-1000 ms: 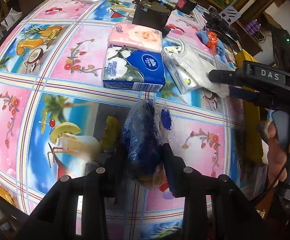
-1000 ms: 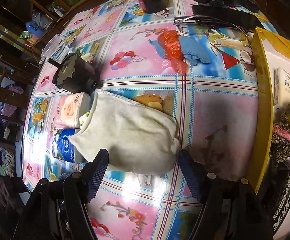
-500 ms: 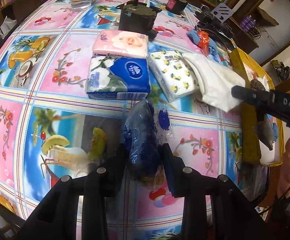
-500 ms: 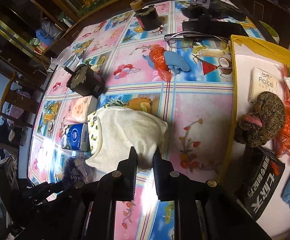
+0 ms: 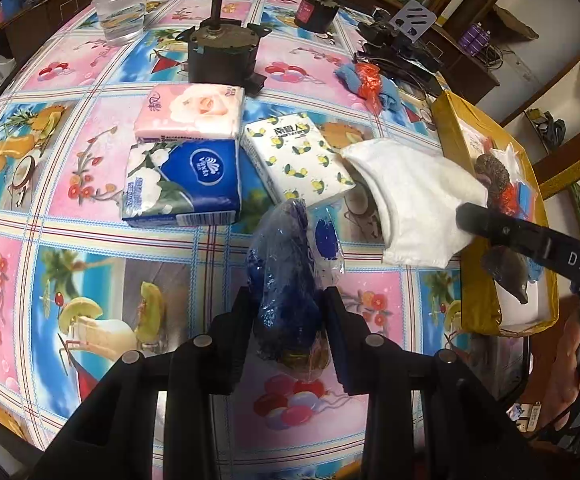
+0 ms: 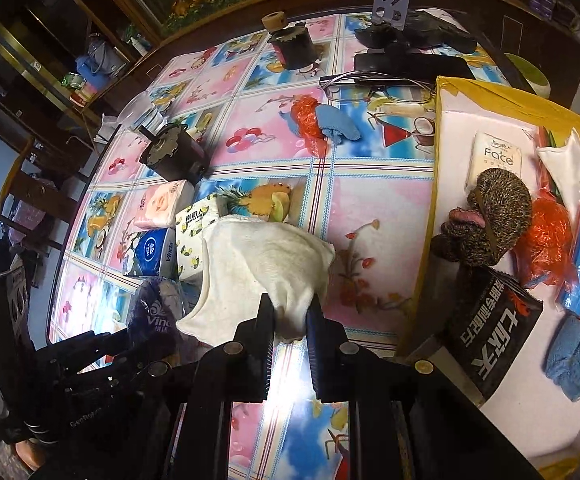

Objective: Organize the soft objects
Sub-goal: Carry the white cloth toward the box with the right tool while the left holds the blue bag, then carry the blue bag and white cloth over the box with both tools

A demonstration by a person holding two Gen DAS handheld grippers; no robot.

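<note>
My left gripper (image 5: 287, 300) is shut on a blue plastic tissue pack (image 5: 285, 276) and holds it above the table; the pack also shows in the right wrist view (image 6: 153, 312). My right gripper (image 6: 290, 312) is shut on the corner of a white cloth (image 6: 265, 264), lifted off the table; the cloth also shows in the left wrist view (image 5: 410, 208), beside the yellow box (image 5: 450, 120). The yellow box (image 6: 434, 184) on the right holds a knitted hat (image 6: 494, 216), a Face tissue pack (image 6: 496, 160), a black packet (image 6: 490, 340) and other soft items.
Three tissue packs lie together: pink (image 5: 191, 110), blue Vinda (image 5: 183, 182), lemon-print (image 5: 302, 156). A dark motor (image 5: 223, 56), a glass bowl (image 5: 119, 14), glasses (image 6: 374, 86), a blue cloth with an orange bag (image 6: 322, 124) and black devices (image 6: 410, 62) stand farther back.
My right gripper closed on the white cloth and lifted it up and toward the yellow box. My left gripper kept hold of the blue pack and rose a little.
</note>
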